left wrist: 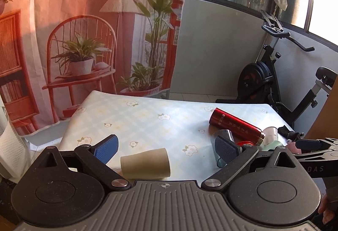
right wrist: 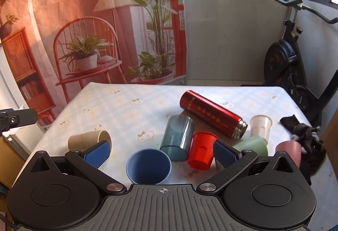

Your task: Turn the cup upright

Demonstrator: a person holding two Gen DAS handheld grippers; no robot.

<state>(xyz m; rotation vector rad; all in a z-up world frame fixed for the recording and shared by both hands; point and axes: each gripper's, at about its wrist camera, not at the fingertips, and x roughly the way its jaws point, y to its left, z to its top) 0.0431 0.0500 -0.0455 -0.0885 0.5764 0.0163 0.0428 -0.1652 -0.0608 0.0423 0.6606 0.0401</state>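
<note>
A beige cup (left wrist: 145,166) lies on its side on the table, between the fingers of my open left gripper (left wrist: 166,149); it also shows in the right wrist view (right wrist: 89,141) at the left. My right gripper (right wrist: 161,151) is open and empty above an upright blue cup (right wrist: 148,166). A teal translucent cup (right wrist: 178,138) lies on its side. A red cup (right wrist: 202,152) stands upside down. A white cup (right wrist: 260,128) stands upright. A green cup (right wrist: 252,146) and a pink cup (right wrist: 290,150) lie on their sides at the right.
A red thermos (right wrist: 213,114) lies on its side at the back of the table (right wrist: 126,108), which has a floral checked cloth. A black cloth (right wrist: 304,136) lies at the right edge. An exercise bike (right wrist: 291,57) stands beyond the table. A printed curtain hangs behind.
</note>
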